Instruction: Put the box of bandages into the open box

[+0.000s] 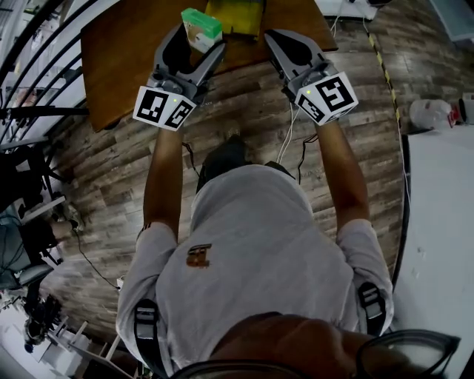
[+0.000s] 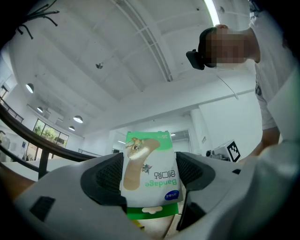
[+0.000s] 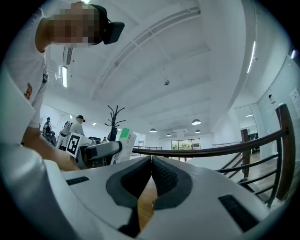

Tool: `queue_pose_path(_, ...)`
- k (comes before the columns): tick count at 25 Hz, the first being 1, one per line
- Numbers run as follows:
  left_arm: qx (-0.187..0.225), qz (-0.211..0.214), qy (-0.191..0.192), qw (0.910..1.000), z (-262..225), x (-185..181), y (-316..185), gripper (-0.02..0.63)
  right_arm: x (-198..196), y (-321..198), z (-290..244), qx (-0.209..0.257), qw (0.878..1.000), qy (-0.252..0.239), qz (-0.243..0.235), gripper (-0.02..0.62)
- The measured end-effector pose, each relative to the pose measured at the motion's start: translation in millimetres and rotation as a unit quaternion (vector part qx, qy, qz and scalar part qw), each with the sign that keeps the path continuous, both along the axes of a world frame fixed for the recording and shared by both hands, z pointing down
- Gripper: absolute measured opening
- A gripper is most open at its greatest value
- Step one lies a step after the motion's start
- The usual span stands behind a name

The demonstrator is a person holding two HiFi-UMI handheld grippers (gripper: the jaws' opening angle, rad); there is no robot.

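The bandage box point(image 1: 201, 28), white with a green top, is held upright between the jaws of my left gripper point(image 1: 200, 38) above the brown table point(image 1: 126, 52). In the left gripper view the bandage box point(image 2: 150, 161) fills the gap between the dark pads, and the left gripper point(image 2: 151, 187) is shut on it. Just right of it on the table's far side lies the yellow open box point(image 1: 237, 15). My right gripper point(image 1: 272, 35) hovers beside that box, its jaws pressed together on nothing point(image 3: 151, 159). The right gripper view also shows the bandage box point(image 3: 123, 143) off to the left.
The table stands on wood-plank floor point(image 1: 244, 104). A dark railing point(image 1: 29, 44) runs along the left. A white surface point(image 1: 444, 222) lies to the right, with a pale bag point(image 1: 429, 112) near it. Cables point(image 1: 289, 141) trail on the floor below the grippers.
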State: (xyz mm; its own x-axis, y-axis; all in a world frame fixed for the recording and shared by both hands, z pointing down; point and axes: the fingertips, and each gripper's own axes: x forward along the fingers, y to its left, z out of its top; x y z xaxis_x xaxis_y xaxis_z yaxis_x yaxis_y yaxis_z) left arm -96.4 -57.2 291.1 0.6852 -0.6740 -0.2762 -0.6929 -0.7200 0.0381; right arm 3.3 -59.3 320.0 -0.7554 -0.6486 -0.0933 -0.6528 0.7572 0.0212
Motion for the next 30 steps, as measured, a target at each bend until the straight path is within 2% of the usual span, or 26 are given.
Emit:
queue_pose_path(13,0.005,0.052,-0.02,0.9984,4,-42,-139,0.365,-46,-136,-3,-0.012,0.999,0.012,0.048,0.032)
queue_pose_path(15,0.005,0.059,-0.023,0.998,5,-43,-160,0.365,-46,-156,-2,-0.013,0.998,0.014,0.054,0.032)
queue_pose_path(18,0.003,0.071,-0.033,0.9969,9,-25,-198,0.365,-27,-195,2,-0.018,0.998,0.014,0.065,0.032)
queue_pose_path(20,0.001,0.08,-0.043,0.9959,14,-20,-216,0.365,-22,-215,6,-0.021,0.997,0.013,0.072,0.032)
queue_pose_path(25,-0.008,0.102,-0.083,0.9912,31,-42,-223,0.365,-50,-218,13,-0.022,0.996,0.018,0.084,0.032)
queue_pose_path(30,-0.011,0.13,-0.143,0.9811,51,-21,-241,0.365,-38,-237,12,-0.024,0.995,0.023,0.096,0.032)
